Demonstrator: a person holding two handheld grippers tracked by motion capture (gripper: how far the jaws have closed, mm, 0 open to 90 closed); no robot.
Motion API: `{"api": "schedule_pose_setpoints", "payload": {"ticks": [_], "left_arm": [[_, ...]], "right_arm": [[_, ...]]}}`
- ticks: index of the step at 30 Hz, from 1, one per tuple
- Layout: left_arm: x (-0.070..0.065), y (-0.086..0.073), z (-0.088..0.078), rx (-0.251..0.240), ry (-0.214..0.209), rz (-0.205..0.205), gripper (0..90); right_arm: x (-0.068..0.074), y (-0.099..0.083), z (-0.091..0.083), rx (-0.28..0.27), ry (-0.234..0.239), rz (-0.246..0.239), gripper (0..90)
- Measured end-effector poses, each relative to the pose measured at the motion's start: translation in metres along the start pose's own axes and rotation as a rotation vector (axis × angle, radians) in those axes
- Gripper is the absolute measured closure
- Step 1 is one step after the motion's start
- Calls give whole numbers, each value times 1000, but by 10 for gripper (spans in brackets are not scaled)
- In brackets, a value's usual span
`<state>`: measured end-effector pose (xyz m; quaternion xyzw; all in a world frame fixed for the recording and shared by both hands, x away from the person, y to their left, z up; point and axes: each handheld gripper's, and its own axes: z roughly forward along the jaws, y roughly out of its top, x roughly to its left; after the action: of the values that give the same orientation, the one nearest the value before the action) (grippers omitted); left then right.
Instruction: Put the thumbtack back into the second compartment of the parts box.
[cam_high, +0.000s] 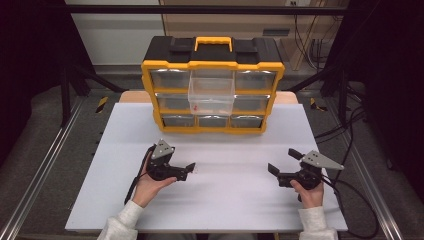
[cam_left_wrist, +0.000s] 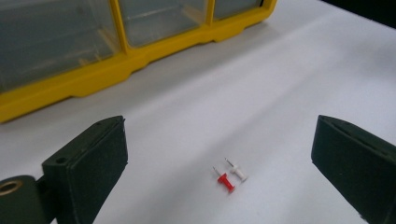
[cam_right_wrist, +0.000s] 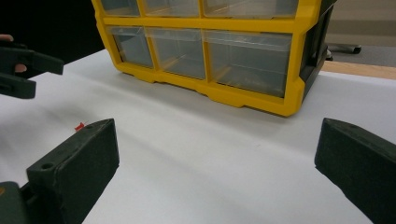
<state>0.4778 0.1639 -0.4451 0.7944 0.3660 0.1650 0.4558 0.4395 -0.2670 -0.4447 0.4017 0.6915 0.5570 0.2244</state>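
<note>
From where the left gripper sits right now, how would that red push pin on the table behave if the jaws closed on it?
The red push pin lies flat, touching or nearly touching a white push pin, so wide pads would probably catch both. It looks tiny and light, likely to skid on the smooth white table. Its round head may let it roll. The left gripper stands open around them.

Both forearms come in over the counter's near edge. The left tool (cam_high: 191, 169) sits low toward the near-left, jaws spread wide and apparently empty. The right tool (cam_high: 283, 161) near the right edge gapes likewise, pointing left
</note>
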Motion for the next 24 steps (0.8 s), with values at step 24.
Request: {"api": "schedule_pose_setpoints", "payload": {"ticks": [24], "left_arm": [[-8,-20,26,128,40,-56,332]], "right_arm": [[0,0,1,5,-1,1,3]]}}
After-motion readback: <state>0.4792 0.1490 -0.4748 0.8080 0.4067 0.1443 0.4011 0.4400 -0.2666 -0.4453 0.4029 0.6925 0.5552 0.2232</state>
